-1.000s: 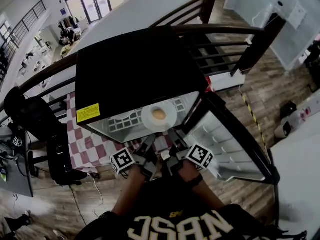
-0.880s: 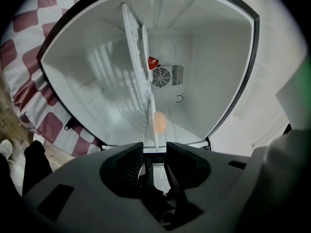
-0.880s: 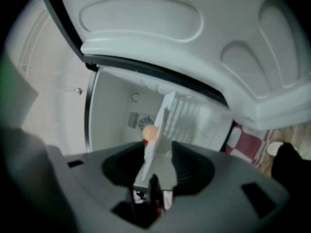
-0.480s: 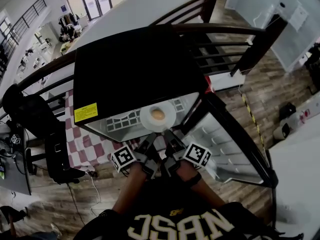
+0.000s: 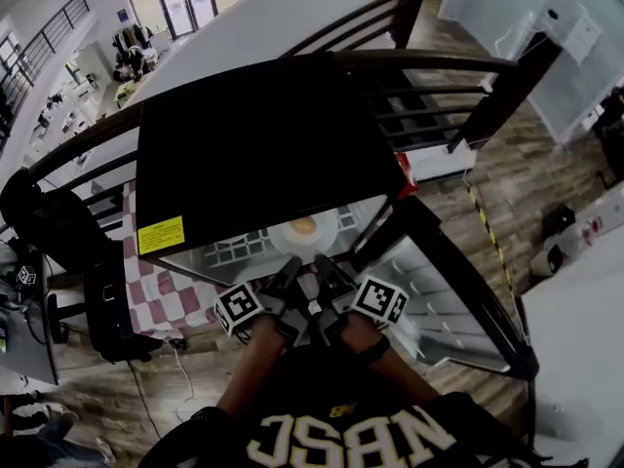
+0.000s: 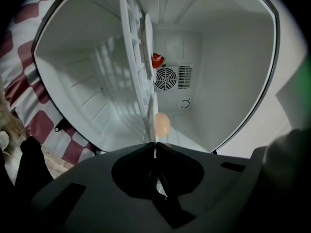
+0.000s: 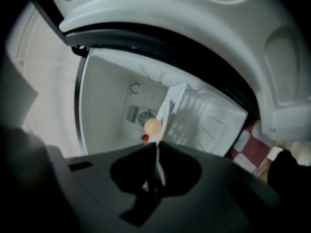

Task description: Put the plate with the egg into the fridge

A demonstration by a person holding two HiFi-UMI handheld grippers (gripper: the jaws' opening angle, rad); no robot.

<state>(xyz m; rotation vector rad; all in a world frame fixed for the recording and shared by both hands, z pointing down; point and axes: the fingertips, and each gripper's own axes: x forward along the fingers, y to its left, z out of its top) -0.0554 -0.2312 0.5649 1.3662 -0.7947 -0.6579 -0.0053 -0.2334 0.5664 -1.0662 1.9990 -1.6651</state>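
A white plate (image 5: 303,234) with a brown egg (image 5: 303,226) rests on the wire shelf (image 5: 239,250) inside the open fridge (image 5: 253,149). Both grippers reach in from the front, side by side. My left gripper (image 5: 290,273) has just been closing, and its jaws are shut on the plate's near rim (image 6: 154,130), seen edge-on with the egg (image 6: 162,124) beside it. My right gripper (image 5: 325,269) has also just been closing and is shut on the same rim (image 7: 156,152), just below the egg (image 7: 153,126).
The fridge door (image 5: 458,291) stands open to the right, with white door shelves. A small red thing (image 6: 157,60) and a fan grille (image 6: 166,78) are at the fridge's back wall. A checked cloth (image 5: 166,295) lies left of the fridge. A dark railing (image 5: 429,61) runs behind.
Both pairs of jaws have closed from wide open onto the plate's near rim. The plate with the egg has slid further in under the fridge's black top.
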